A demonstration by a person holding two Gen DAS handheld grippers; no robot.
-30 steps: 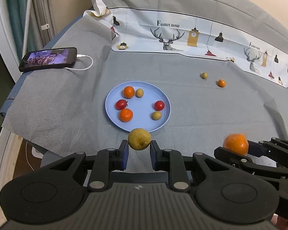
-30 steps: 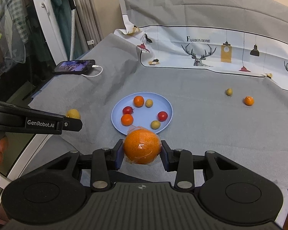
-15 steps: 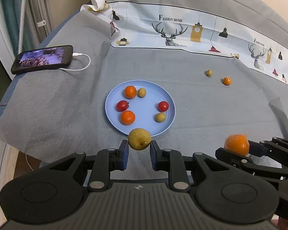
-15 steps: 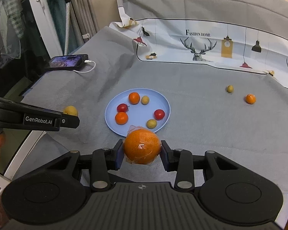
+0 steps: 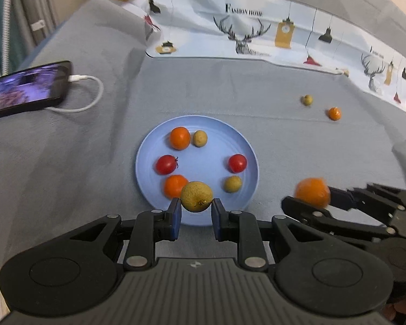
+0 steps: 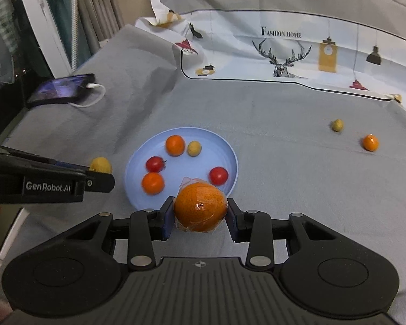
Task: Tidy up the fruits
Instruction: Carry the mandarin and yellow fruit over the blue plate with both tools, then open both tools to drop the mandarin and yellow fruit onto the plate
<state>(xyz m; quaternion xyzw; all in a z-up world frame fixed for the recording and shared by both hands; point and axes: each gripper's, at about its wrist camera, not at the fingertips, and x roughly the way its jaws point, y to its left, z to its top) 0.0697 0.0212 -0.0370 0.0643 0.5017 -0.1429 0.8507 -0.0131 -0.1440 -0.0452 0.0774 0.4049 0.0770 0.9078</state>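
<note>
My left gripper (image 5: 196, 212) is shut on a yellow-green round fruit (image 5: 196, 196), held over the near rim of the blue plate (image 5: 246, 146). My right gripper (image 6: 200, 216) is shut on a plastic-wrapped orange (image 6: 200, 206) above the plate's (image 6: 227, 149) near edge. The plate holds two small oranges, two red tomatoes and two small yellow-green fruits. A small yellow-green fruit (image 6: 337, 125) and a small orange (image 6: 370, 142) lie on the grey cloth at the right. The right gripper with its orange (image 5: 312, 191) shows at the right of the left wrist view.
A phone (image 5: 27, 89) with a white charging cable (image 5: 86, 97) lies at the far left near the table edge. A white patterned cloth (image 6: 297, 54) covers the back. The left gripper's arm (image 6: 48, 184) reaches in left of the plate.
Both grippers have moved forward toward the plate with their fruits still held. The plate now sits closer, under the held fruits.
</note>
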